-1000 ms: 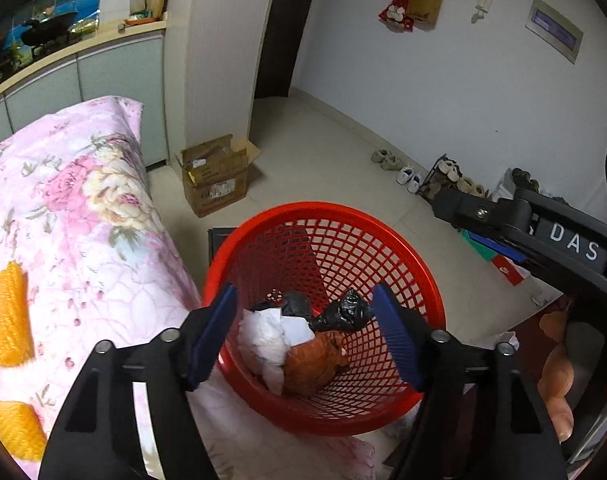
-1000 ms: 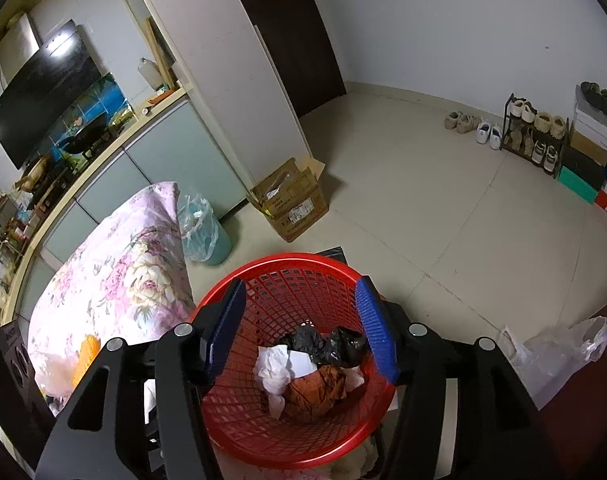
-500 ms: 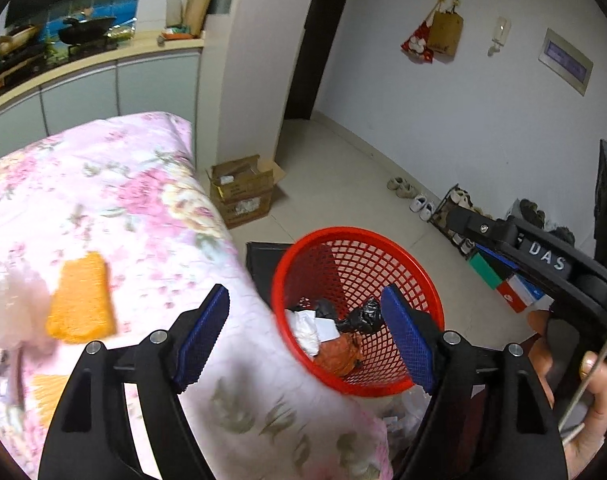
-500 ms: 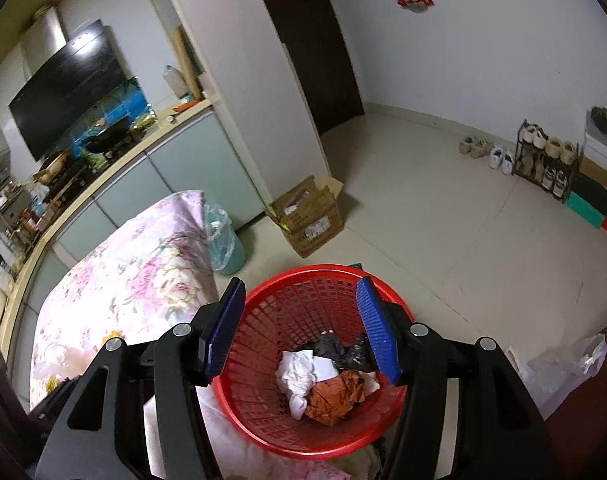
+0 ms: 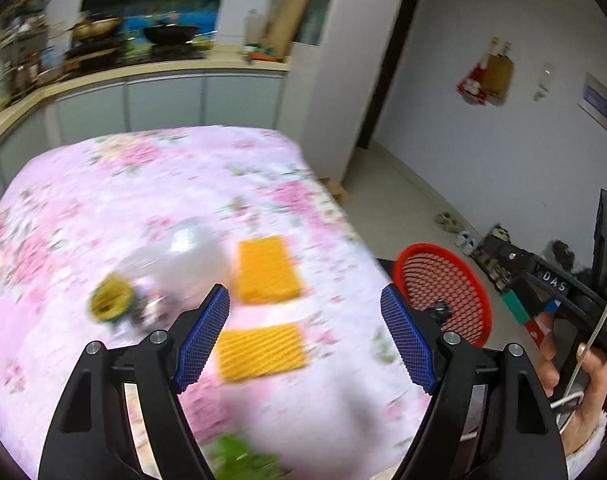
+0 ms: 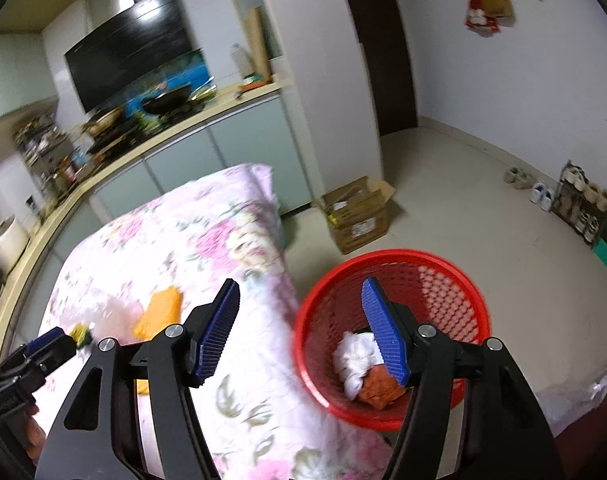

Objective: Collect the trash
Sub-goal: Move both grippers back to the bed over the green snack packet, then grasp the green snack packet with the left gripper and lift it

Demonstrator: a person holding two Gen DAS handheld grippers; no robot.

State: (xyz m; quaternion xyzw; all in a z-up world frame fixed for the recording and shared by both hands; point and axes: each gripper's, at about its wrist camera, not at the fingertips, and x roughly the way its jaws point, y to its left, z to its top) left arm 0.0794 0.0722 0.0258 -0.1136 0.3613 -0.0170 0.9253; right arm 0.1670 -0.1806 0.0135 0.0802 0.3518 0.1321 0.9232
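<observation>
Two grippers are up over the flowered quilt, both empty, and I go through what each camera shows in turn.

From the left wrist, the left gripper (image 5: 305, 340) has its blue pads spread wide with only air between them, hanging above the quilt (image 5: 151, 208). That reads to me as a hand lined up for the next pickup. Just past the fingertips lie two orange ribbed pads (image 5: 267, 270), one behind the other at about 12 o'clock. At 10 o'clock sit a crumpled clear plastic bag (image 5: 183, 256) and a small yellow-green object (image 5: 111, 302), too blurred to name. The red basket (image 5: 443, 292) stands on the floor off the quilt's edge at 2 o'clock, close enough to drop things into. At 3 o'clock a hand grips the handle of the right tool.

From the right wrist, the right gripper (image 6: 303, 332) has just been opening, its jaws apart with nothing between them. The basket is at 3 o'clock, already holding white crumpled paper (image 6: 357, 358) and a brown wad (image 6: 381, 390). I judge this hand free to turn back to the quilt, where the litter lies at 9 o'clock beside the left tool.
</observation>
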